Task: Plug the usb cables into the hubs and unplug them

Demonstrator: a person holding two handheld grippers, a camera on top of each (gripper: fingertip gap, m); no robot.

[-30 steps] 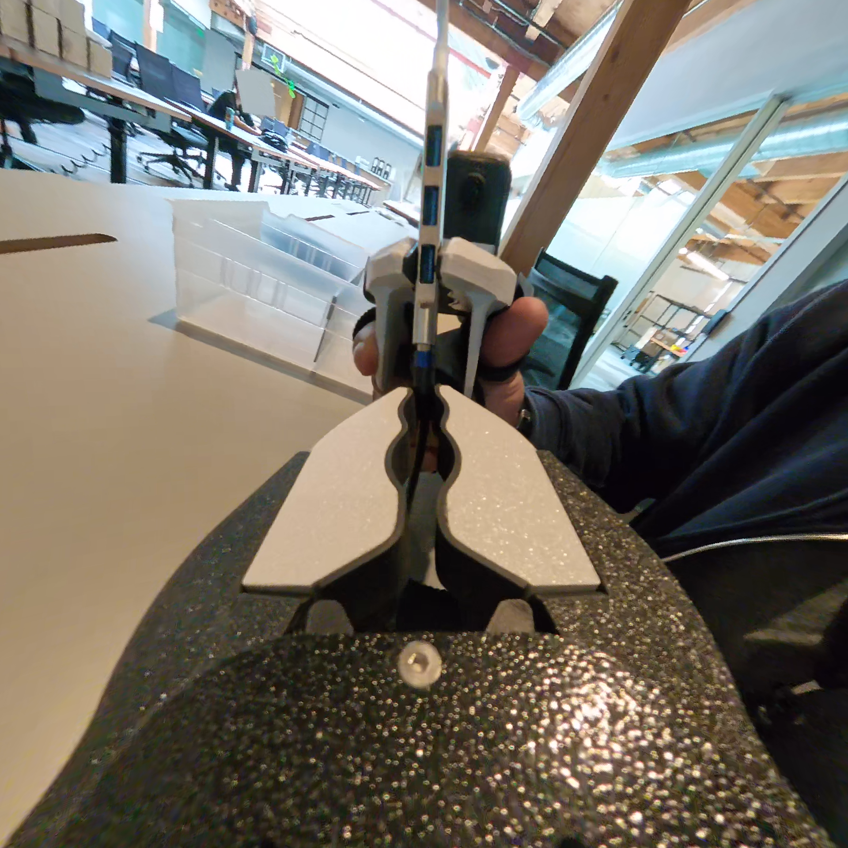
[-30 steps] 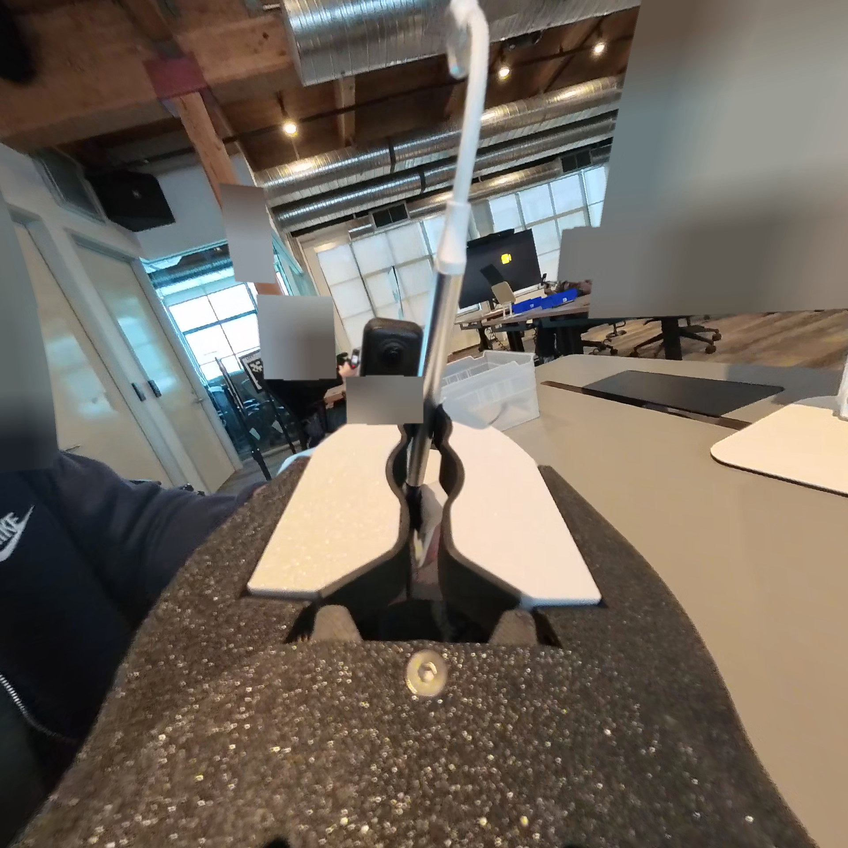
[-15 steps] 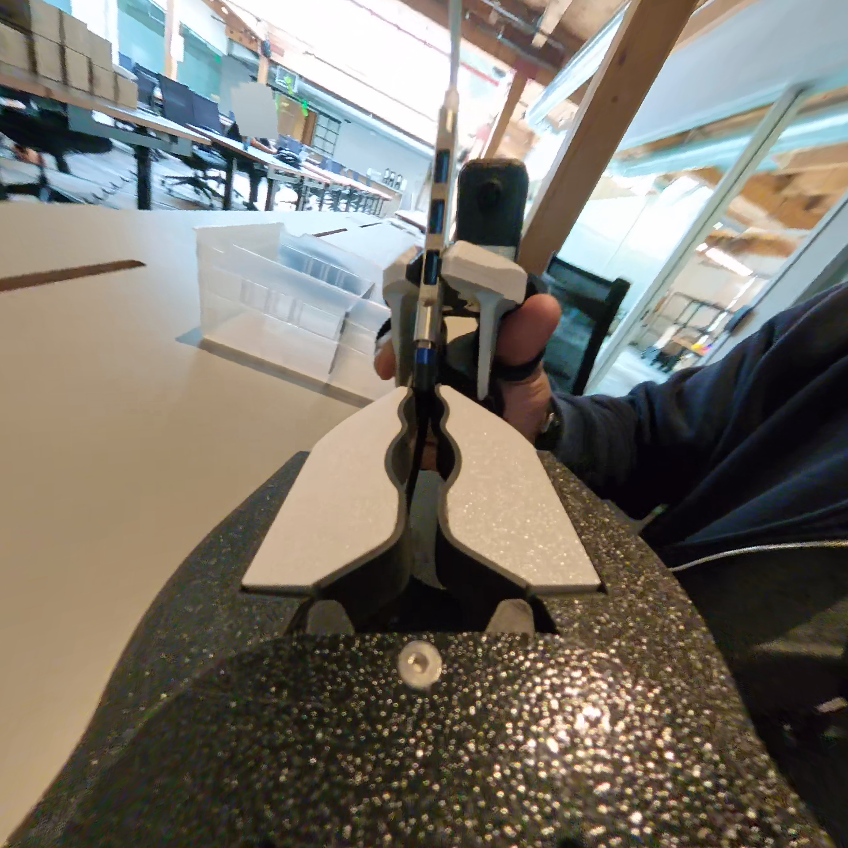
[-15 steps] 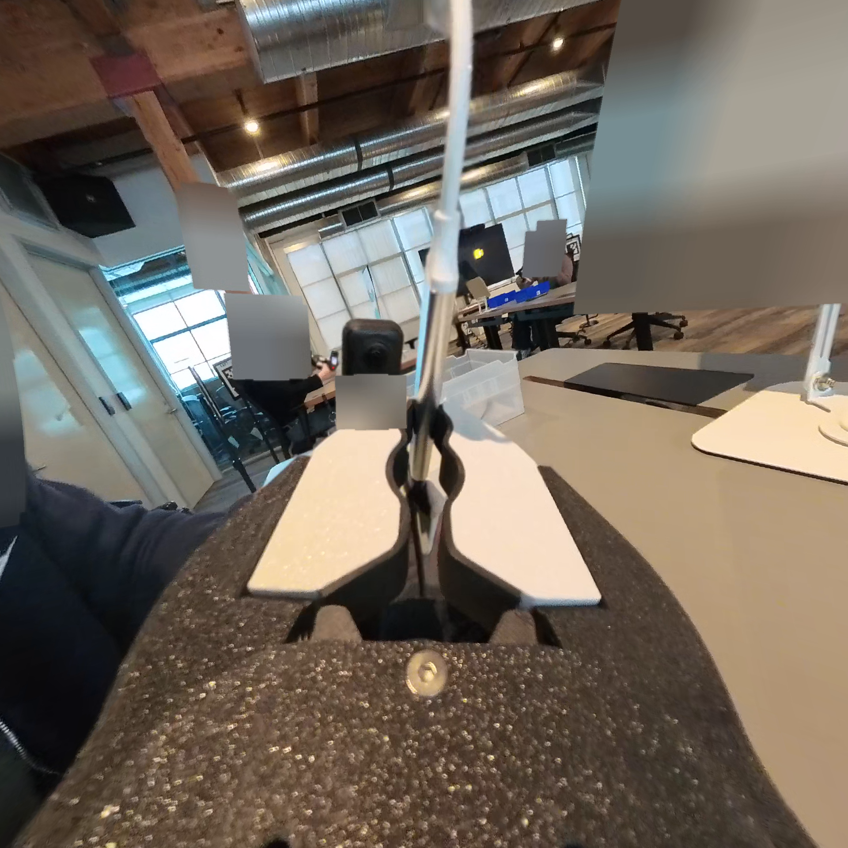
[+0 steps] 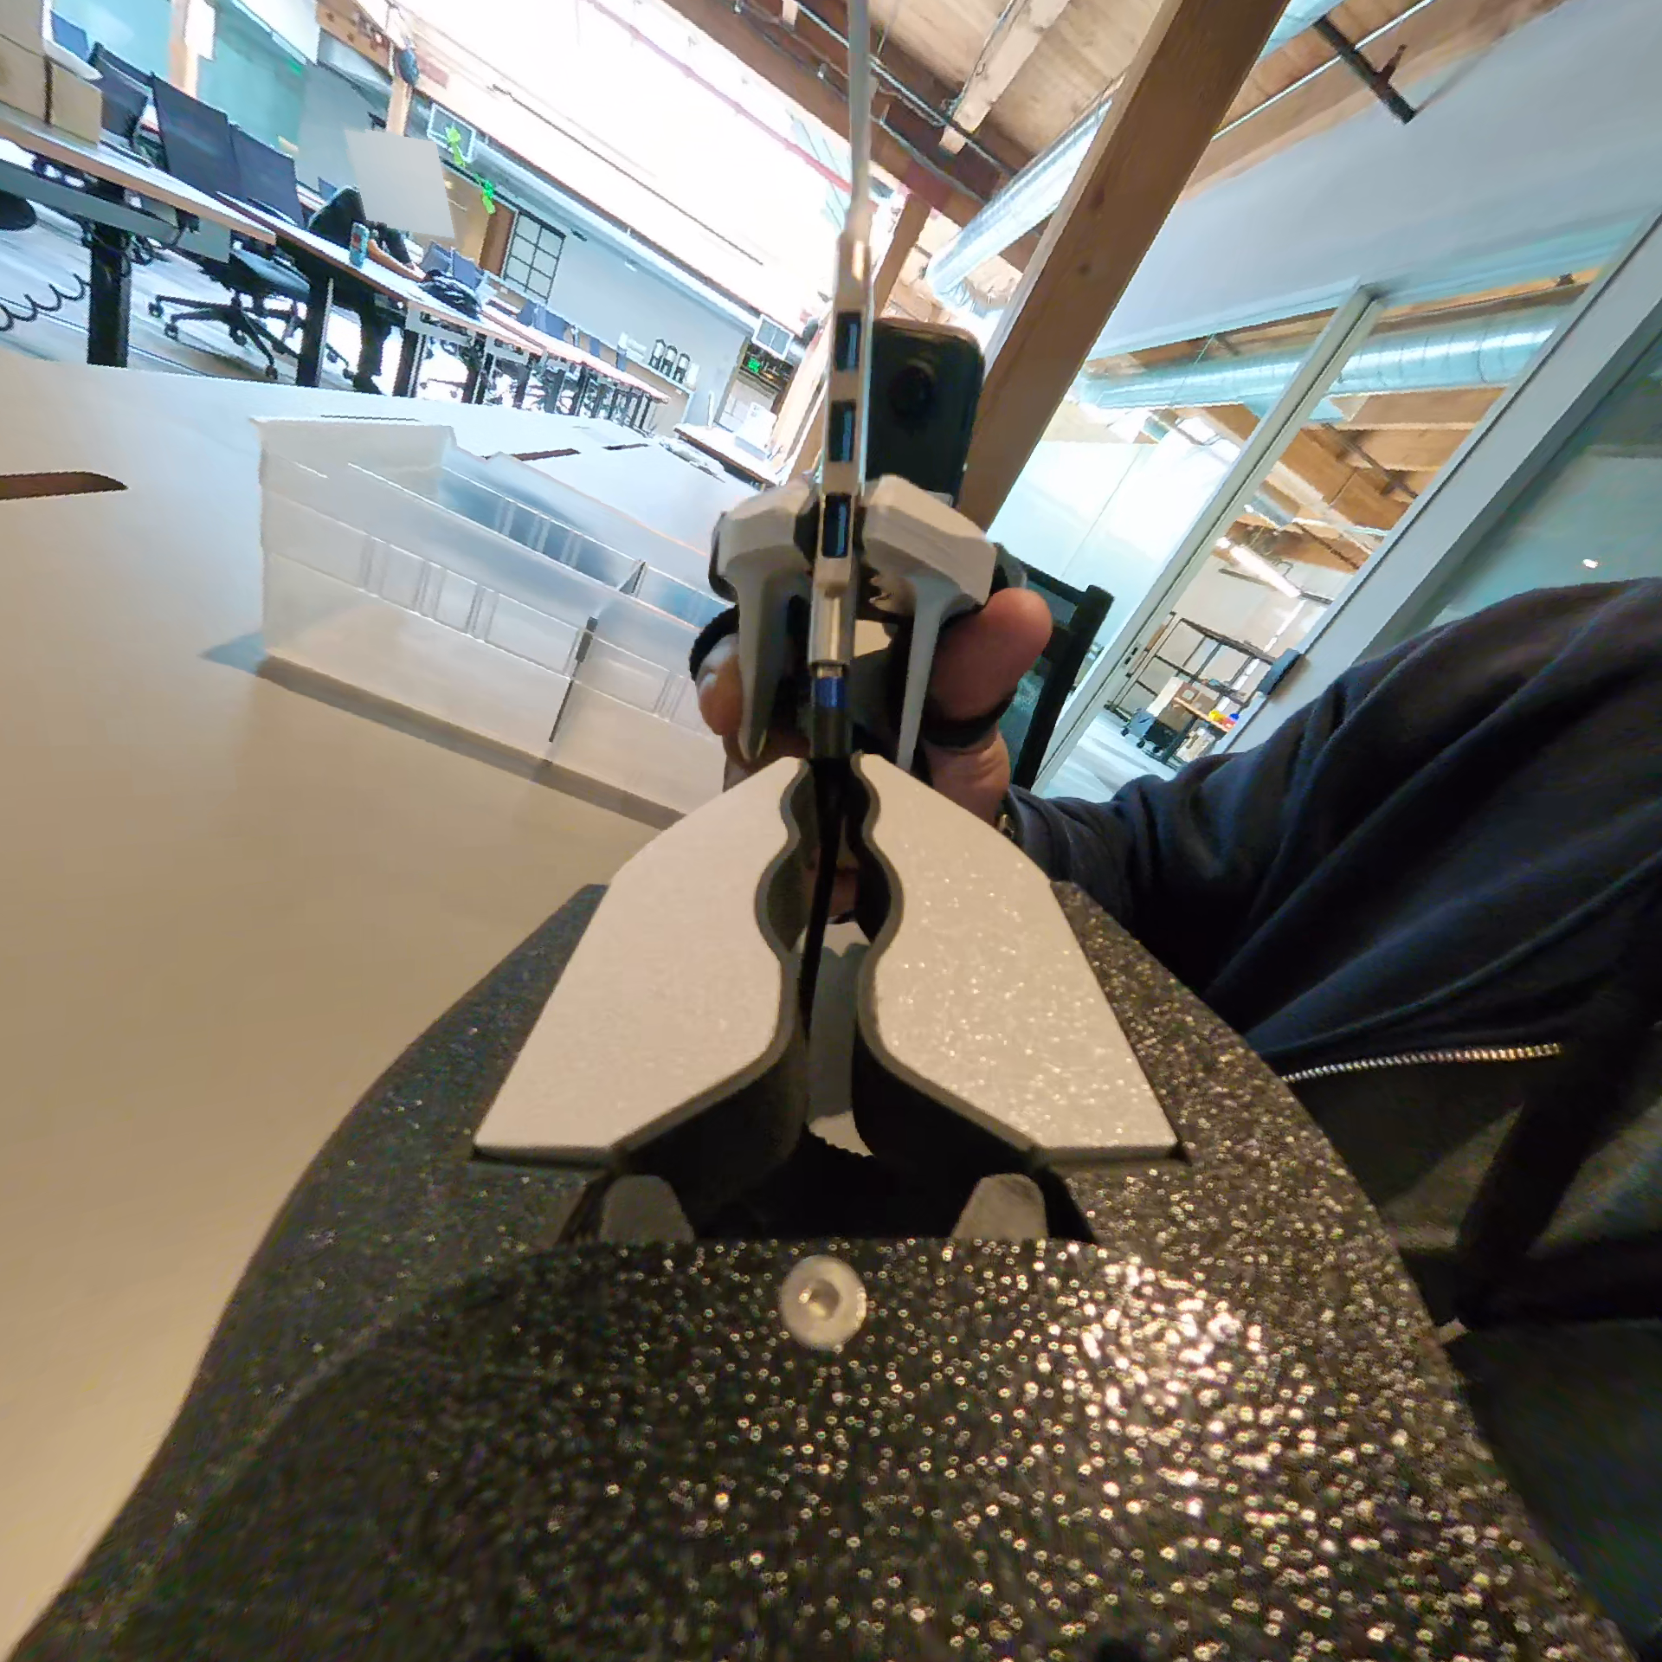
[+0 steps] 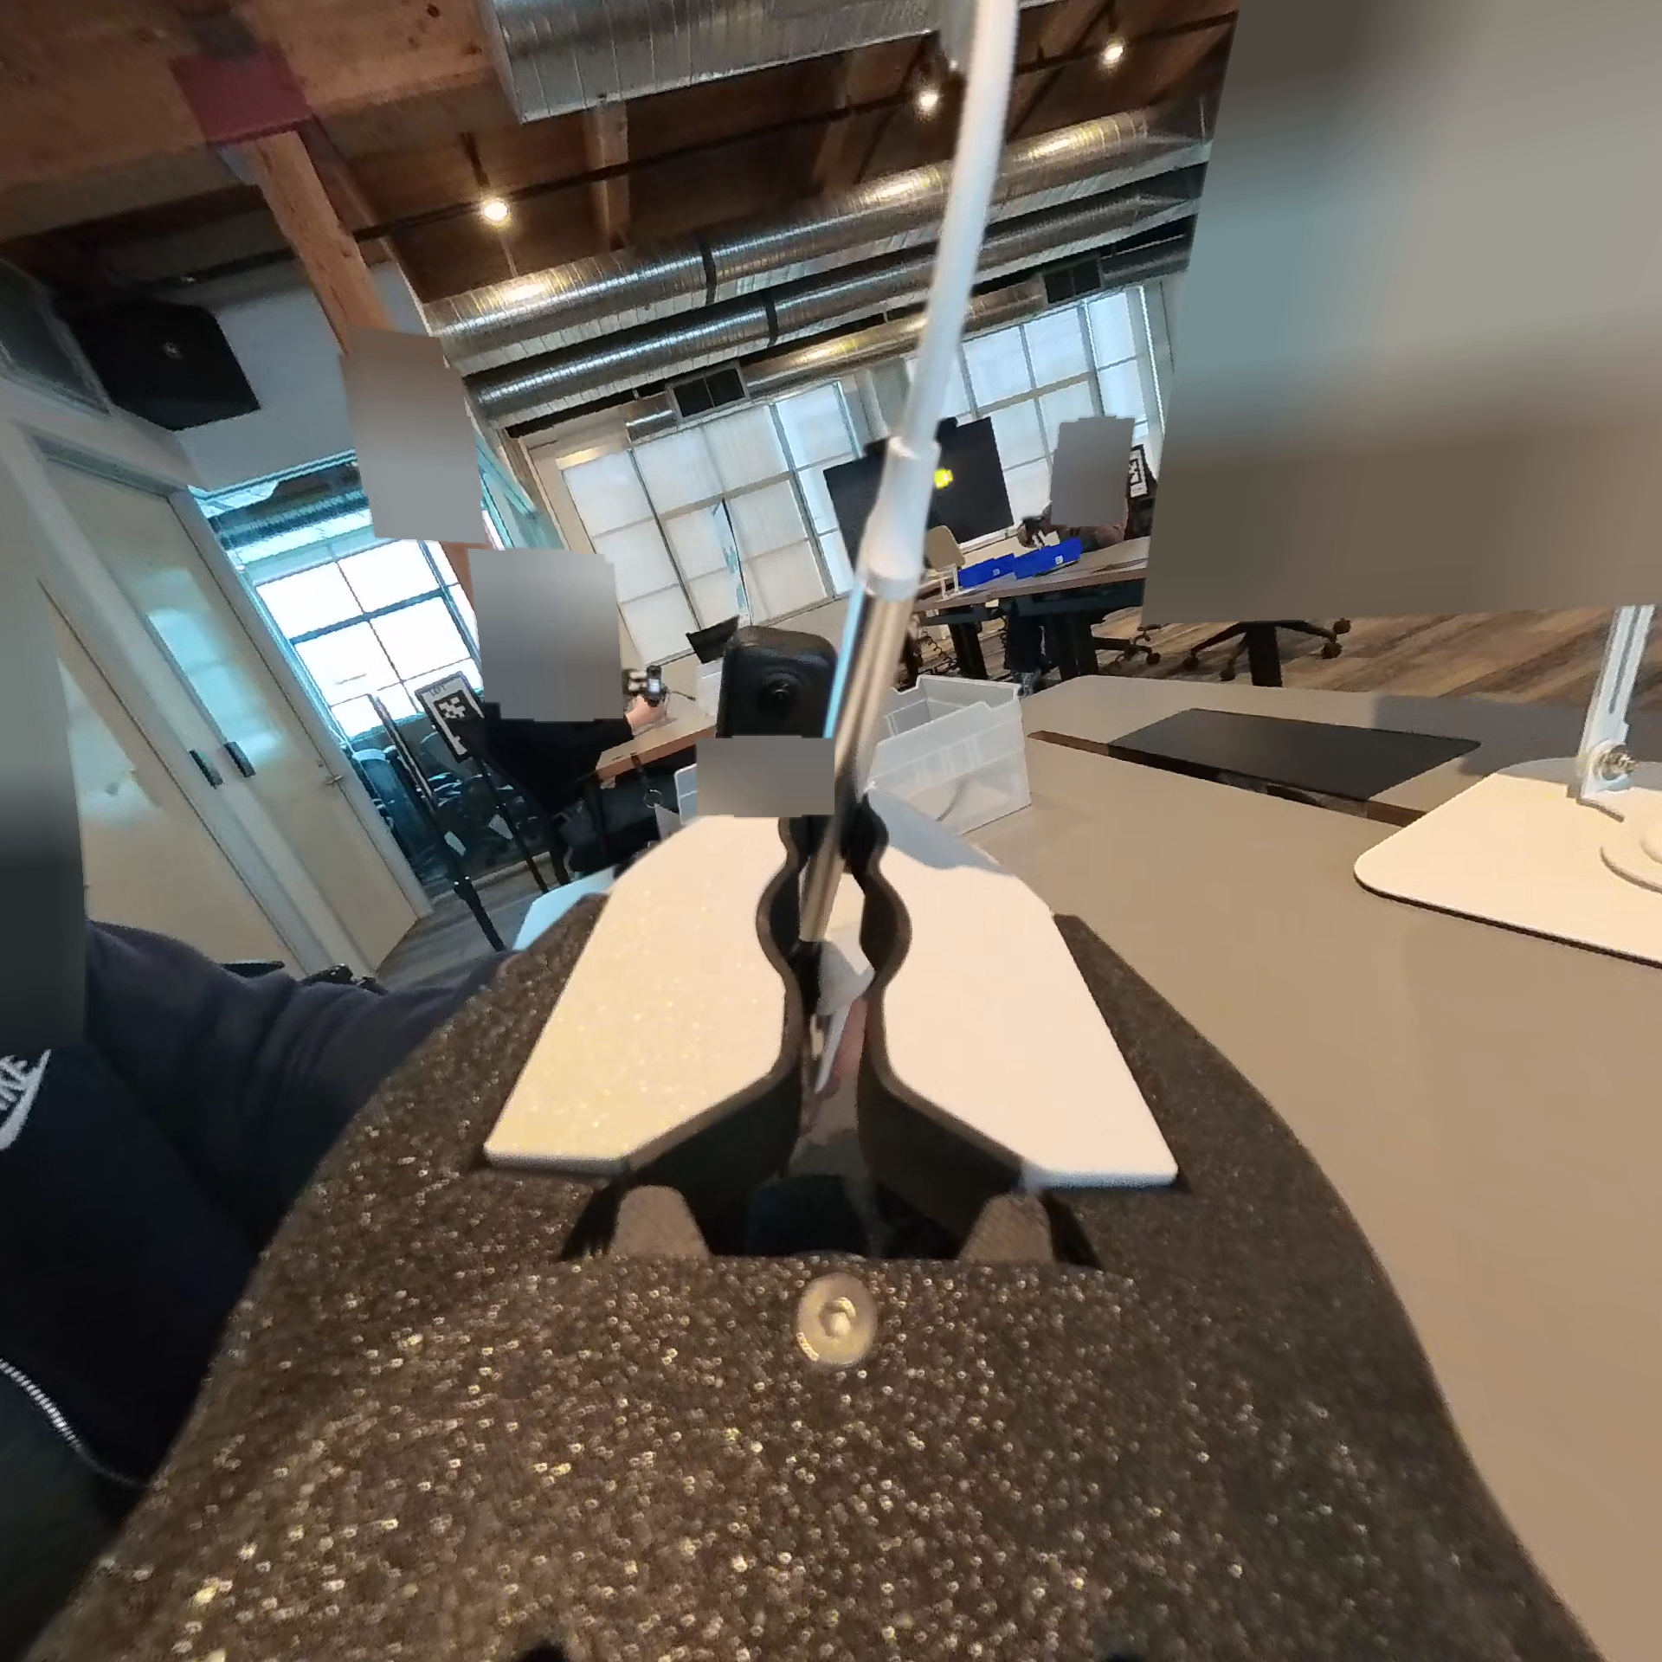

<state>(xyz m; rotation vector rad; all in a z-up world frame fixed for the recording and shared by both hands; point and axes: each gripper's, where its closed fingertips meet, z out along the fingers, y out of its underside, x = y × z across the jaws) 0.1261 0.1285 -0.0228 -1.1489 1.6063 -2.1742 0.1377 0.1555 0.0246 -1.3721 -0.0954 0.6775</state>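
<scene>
Open-plan office desks and timber beams lay behind a pale counter (image 5: 180,899), on which a clear plastic organiser bin (image 5: 432,558) stood to the left. At centre the left gripper (image 5: 826,787) had its jaws clenched on a black usb cable (image 5: 820,908), whose blue-collared plug (image 5: 829,694) met the bottom of a slim silver hub (image 5: 845,504). How deep it sat I could not tell. Beyond, the right gripper (image 6: 826,832) clamped that hub, its white lead (image 6: 953,270) rising out of view, and a hand (image 5: 980,683) showed behind it. Done well, the step probably needed both grips firm and travel straight along the hub's length, without twisting
</scene>
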